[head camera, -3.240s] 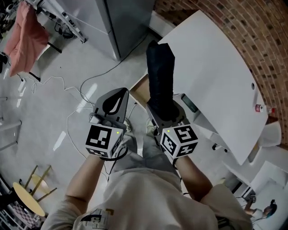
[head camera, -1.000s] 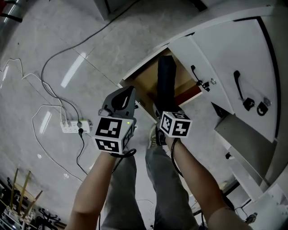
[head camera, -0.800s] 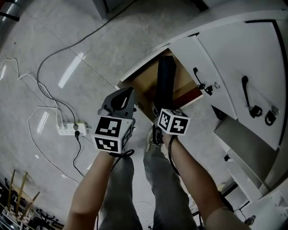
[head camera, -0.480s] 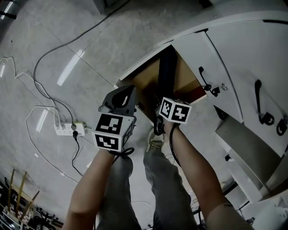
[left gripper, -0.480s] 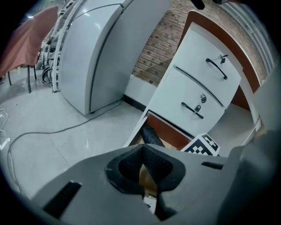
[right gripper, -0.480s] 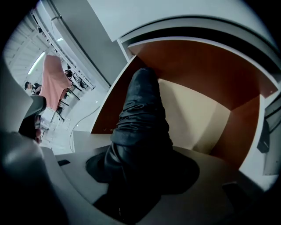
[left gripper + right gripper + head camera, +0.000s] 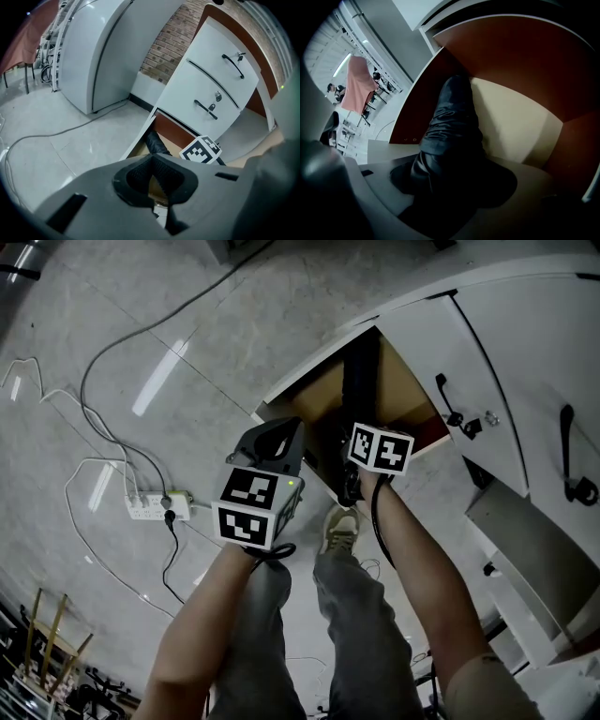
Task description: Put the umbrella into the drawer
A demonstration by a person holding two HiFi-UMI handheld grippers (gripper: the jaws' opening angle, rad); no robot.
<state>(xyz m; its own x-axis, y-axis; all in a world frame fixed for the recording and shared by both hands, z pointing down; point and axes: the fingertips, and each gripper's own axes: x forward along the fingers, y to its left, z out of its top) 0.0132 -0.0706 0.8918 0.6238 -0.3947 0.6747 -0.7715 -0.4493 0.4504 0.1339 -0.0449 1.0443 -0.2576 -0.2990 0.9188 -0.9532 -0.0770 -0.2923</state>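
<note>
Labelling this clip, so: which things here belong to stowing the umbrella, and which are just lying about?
Job: folded black fabric umbrella; open bottom drawer with tan floor; right claw, jaws opening, umbrella between them.
Lying about: white power strip; dark floor cable; closed white upper drawers with black handles; empty left claw.

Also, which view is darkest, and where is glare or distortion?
Right gripper view: darkest, the black folded fabric umbrella in shadow inside the brown wooden drawer. Head view: glare streaks on the grey floor. Left gripper view: fisheye bends the white cabinet.
</note>
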